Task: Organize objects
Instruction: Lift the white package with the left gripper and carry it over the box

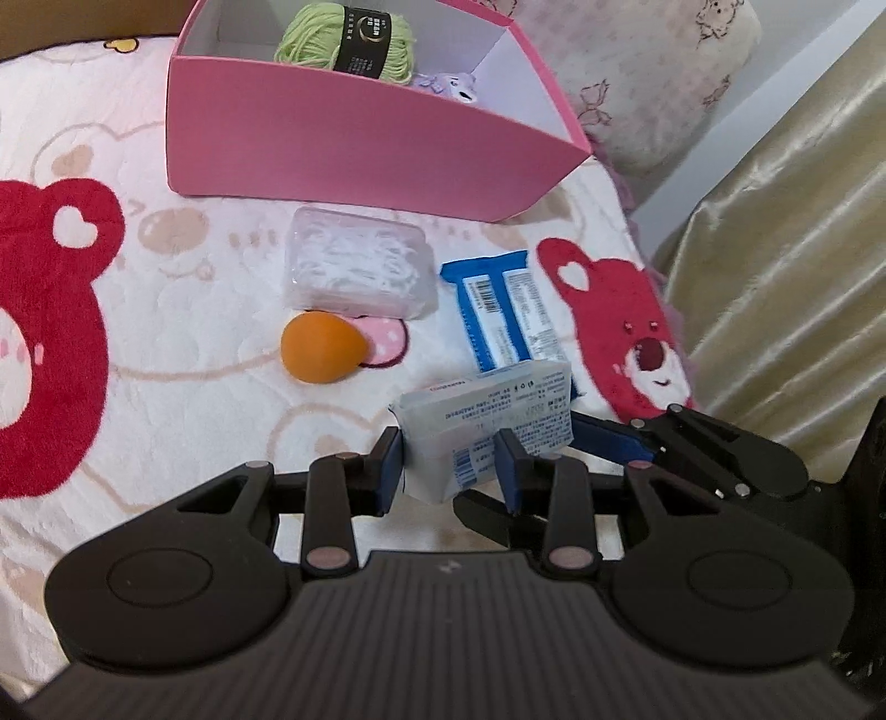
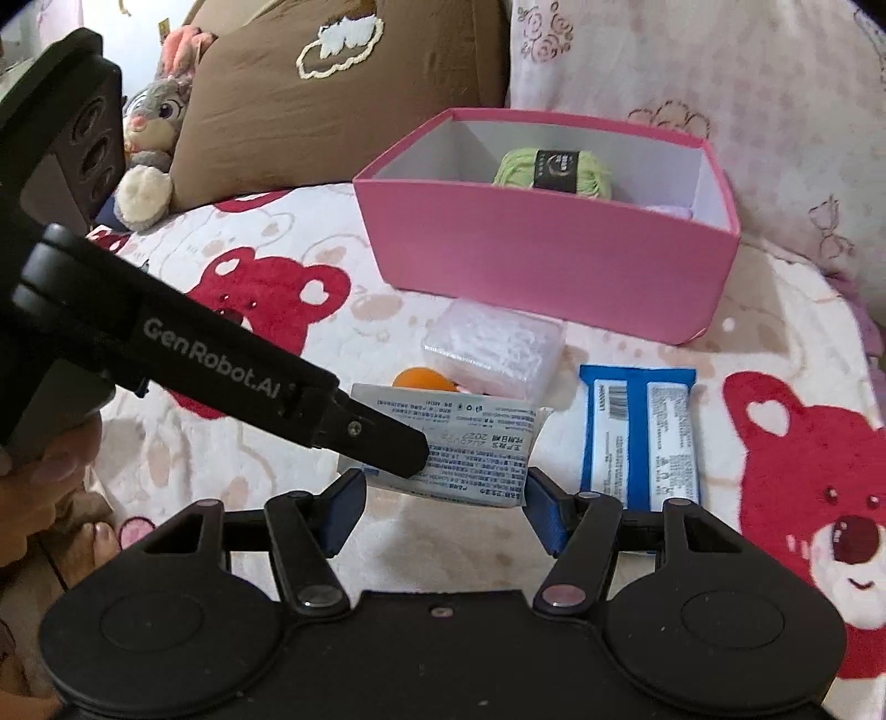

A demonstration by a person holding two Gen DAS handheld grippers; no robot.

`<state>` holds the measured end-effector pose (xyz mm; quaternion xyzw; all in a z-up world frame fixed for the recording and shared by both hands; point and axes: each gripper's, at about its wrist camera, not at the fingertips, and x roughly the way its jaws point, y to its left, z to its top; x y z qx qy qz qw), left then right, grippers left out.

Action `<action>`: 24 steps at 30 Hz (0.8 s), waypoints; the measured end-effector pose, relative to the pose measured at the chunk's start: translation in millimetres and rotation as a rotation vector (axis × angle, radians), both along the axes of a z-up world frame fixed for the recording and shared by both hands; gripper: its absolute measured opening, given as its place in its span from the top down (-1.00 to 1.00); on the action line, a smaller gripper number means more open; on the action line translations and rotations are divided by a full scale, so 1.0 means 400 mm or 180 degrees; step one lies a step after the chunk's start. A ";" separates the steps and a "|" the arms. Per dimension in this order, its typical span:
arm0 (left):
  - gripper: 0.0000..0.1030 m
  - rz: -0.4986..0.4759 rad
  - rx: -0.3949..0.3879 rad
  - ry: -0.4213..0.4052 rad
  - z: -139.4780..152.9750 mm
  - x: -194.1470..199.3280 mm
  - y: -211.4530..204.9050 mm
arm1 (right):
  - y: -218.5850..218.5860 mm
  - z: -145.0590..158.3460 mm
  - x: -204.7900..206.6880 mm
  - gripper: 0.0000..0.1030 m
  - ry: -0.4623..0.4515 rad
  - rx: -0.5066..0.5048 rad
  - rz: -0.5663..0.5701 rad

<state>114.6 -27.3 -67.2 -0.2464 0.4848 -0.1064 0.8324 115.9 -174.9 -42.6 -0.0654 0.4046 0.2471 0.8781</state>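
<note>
A white packet with blue print hangs just above the bear-patterned blanket. My left gripper is shut on its near end. In the right wrist view that same packet sits between my right gripper's pads, which press on both its sides. The left gripper reaches in from the left onto the packet. A right pad touches the packet's right edge. Behind stands the pink box, with green yarn and a purple item inside.
On the blanket lie a clear plastic case, an orange egg-shaped sponge, a round pink pad and a blue wrapped bar. A plush rabbit, a brown pillow and a gold curtain border the bed.
</note>
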 end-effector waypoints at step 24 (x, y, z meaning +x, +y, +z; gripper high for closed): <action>0.27 0.0082 0.0026 -0.0184 0.312 0.111 0.082 | 0.021 0.296 0.121 -0.11 -0.0318 0.0060 0.0026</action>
